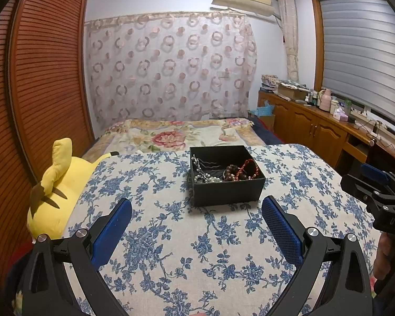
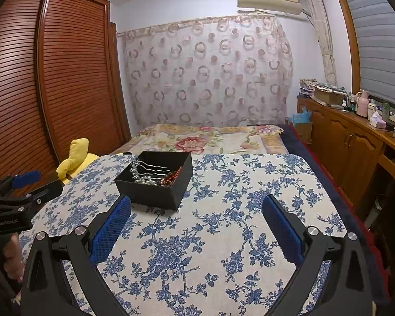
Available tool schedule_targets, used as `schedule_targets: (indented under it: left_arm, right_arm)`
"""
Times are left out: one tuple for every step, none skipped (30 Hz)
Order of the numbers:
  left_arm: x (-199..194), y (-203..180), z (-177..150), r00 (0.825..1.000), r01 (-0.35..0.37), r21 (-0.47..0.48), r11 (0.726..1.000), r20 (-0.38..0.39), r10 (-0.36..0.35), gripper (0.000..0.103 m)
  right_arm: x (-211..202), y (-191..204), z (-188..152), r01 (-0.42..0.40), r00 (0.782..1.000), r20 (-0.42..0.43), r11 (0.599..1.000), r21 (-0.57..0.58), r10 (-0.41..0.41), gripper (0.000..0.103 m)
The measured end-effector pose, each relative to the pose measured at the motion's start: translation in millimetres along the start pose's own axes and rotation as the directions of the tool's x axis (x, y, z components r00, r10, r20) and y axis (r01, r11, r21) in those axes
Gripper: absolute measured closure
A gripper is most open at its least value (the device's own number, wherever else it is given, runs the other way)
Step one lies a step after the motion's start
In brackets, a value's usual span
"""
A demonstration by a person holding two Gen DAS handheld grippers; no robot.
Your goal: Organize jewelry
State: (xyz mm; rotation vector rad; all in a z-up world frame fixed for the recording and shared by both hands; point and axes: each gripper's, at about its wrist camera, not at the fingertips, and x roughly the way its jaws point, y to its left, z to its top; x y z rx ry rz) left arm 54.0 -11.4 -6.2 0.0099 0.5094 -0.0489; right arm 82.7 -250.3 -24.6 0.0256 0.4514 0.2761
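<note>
Hovering over the floral tablecloth [image 1: 171, 250], both grippers are sitting back from the work with nothing between their pads: left gripper [image 1: 196, 212] is spread wide, right gripper [image 2: 196, 210] is spread wide too, each empty. Black box [image 1: 225, 181] is standing open-topped toward the far middle of the table, and all the jewelry showing is lying inside it: silver hairpin [image 1: 210, 167] leaning along the left wall, pearl strand [image 1: 210, 179], dark wooden bead bracelet [image 1: 230, 172], red braided cord [image 1: 250, 167], all heaped and overlapping. No loose piece is showing on the cloth in either view. Yellow plush toy [image 1: 58, 184] is lying off the table's left edge, clear of things.

Step judgement: this is fitting either pieces waiting in the box to be sorted out, or pieces gathered into it with the grippers backing away; one moment is not settling which. Any reach in is calling for a narrowed, careful pinch on a single strand, since the tangle is likely dragging neighbours along
</note>
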Motion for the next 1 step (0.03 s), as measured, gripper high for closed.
schedule_targets:
  left_arm:
    - [-0.1,-0.5,-0.3,1.000,0.000,-0.002,1.000,-0.001,0.000,0.008]
  right_arm:
    - [0.3,-0.1,-0.1,-0.001,1.000,-0.001,1.000,0.001,0.001,0.003]
